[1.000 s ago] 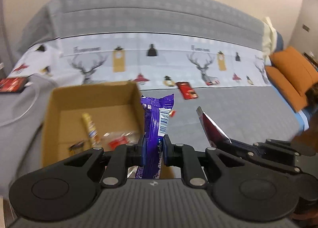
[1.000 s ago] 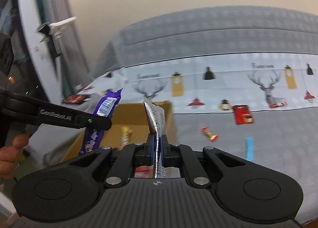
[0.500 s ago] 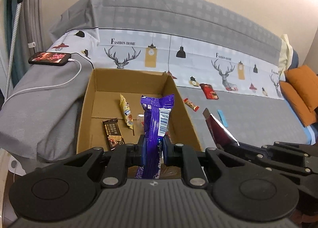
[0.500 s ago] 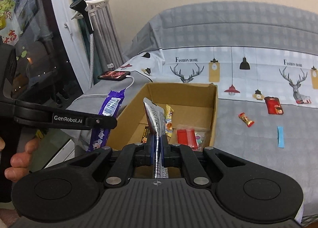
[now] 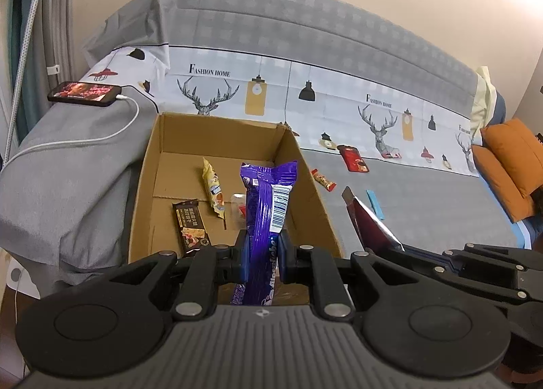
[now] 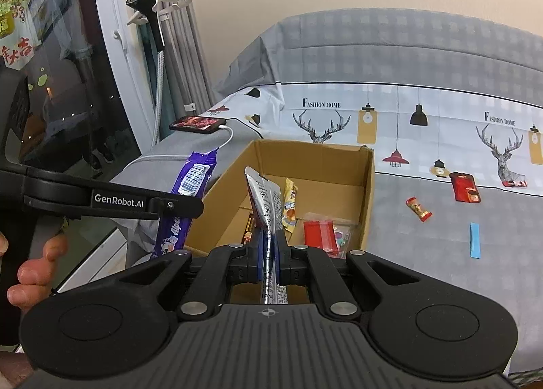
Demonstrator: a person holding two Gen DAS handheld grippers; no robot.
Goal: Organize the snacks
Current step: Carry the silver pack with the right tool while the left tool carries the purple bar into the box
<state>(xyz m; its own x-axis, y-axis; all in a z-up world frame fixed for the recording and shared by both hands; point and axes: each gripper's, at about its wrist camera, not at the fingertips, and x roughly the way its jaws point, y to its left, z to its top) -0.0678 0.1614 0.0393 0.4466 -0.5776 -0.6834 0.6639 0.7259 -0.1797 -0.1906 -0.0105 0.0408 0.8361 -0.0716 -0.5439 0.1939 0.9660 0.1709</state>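
Note:
My left gripper (image 5: 261, 253) is shut on a purple candy pack (image 5: 266, 206), held upright over the near edge of the open cardboard box (image 5: 149, 165). My right gripper (image 6: 268, 250) is shut on a silver and dark red sachet (image 6: 266, 199), also over the box's near edge (image 6: 368, 192); the sachet shows in the left wrist view (image 5: 368, 222). In the box lie a brown bar (image 5: 190, 226), a yellow pack (image 5: 213, 187) and a red item in clear wrap (image 6: 320, 233). On the bed lie a red packet (image 5: 354, 159), a small red-gold candy (image 5: 324, 180) and a blue strip (image 5: 375, 204).
The box stands on a grey bed (image 5: 424, 206) against a wall. A phone (image 5: 85, 94) on a white cable (image 5: 85, 141) lies at the bed's left corner. Orange cushions (image 5: 509, 161) are at the right. A window (image 6: 51, 83) and curtains (image 6: 163, 33) stand left of the bed.
Both grippers have pulled back and turned left, so the box is now in full view ahead. Each still holds its snack.

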